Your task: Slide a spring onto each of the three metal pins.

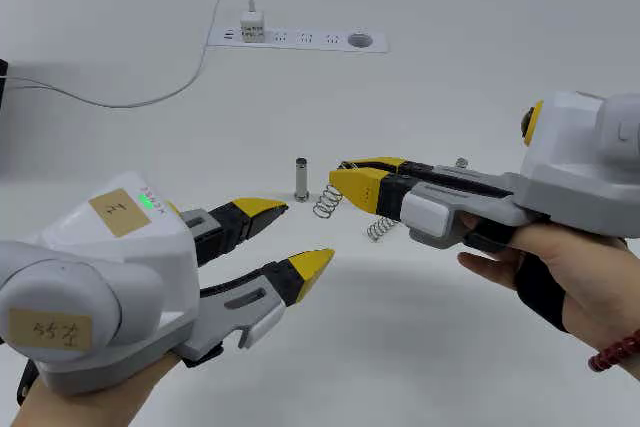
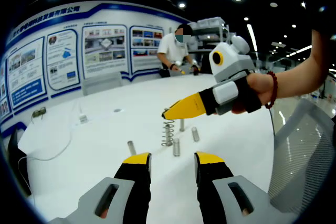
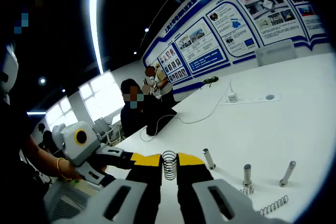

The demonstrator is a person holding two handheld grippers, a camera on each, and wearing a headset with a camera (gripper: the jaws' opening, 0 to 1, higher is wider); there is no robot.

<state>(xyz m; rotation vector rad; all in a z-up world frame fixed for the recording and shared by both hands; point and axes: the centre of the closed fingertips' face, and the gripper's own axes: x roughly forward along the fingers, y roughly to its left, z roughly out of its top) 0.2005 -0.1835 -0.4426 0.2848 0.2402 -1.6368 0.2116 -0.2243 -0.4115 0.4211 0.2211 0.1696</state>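
My right gripper (image 1: 337,173) reaches in from the right, shut on a coil spring (image 1: 327,201) that hangs from its yellow tips just above the white table. In the right gripper view that spring (image 3: 169,165) stands pinched between the jaws. A metal pin (image 1: 301,179) stands upright just left of the held spring. Three pins (image 3: 209,158) (image 3: 247,174) (image 3: 287,173) stand in a row in the right gripper view. Another spring (image 1: 381,229) lies on the table under the right gripper. My left gripper (image 1: 295,237) is open at lower left, nothing between its jaws, pointing at the pins (image 2: 132,147).
A white power strip (image 1: 300,39) with a plugged charger and trailing cable lies at the far side of the table (image 1: 420,347). People stand and sit in the background beyond the table. A hand with a red bead bracelet (image 1: 612,352) holds the right gripper.
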